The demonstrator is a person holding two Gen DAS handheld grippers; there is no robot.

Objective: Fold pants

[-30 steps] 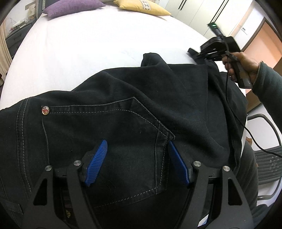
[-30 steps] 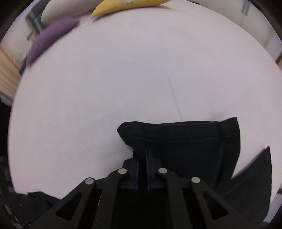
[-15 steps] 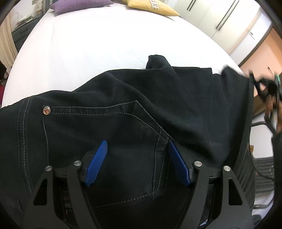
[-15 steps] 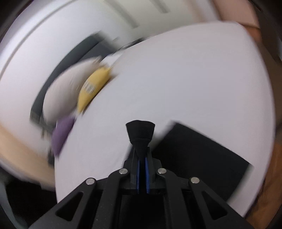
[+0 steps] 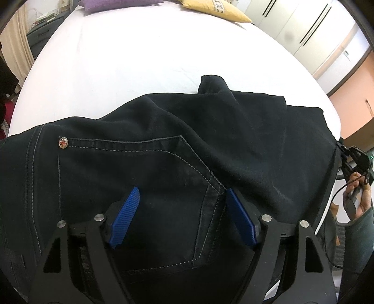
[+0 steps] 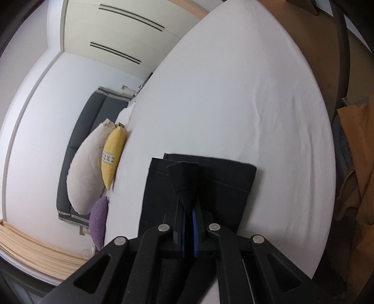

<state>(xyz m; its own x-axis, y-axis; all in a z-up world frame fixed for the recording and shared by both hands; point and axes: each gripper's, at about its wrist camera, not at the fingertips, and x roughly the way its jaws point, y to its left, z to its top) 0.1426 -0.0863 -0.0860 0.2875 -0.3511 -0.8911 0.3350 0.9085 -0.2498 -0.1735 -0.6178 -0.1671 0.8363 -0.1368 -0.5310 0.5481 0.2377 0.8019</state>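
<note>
Black pants (image 5: 163, 145) lie across the near part of a white bed (image 5: 131, 58), back pocket (image 5: 145, 182) up, a metal rivet (image 5: 63, 142) at its corner. My left gripper (image 5: 182, 198) is open, its blue fingers (image 5: 126, 217) spread just above the pocket, holding nothing. My right gripper (image 6: 188, 210) is shut on a pinched bit of the pants (image 6: 184, 184), with the leg ends (image 6: 210, 177) lying flat on the bed beyond it. In the left wrist view the right gripper (image 5: 355, 159) sits at the pants' far right edge, held by a hand.
A yellow pillow (image 5: 215, 9) and a purple pillow (image 5: 116, 3) lie at the head of the bed, also shown in the right wrist view with a cream pillow (image 6: 86, 170). White wardrobe doors (image 5: 311, 28) stand behind. A chair (image 5: 339, 236) stands by the bed's right edge.
My right gripper, still shut on the pants, has swung from the far side down to the pants' right edge and rolled its view sideways. My left gripper stayed open over the pocket.
</note>
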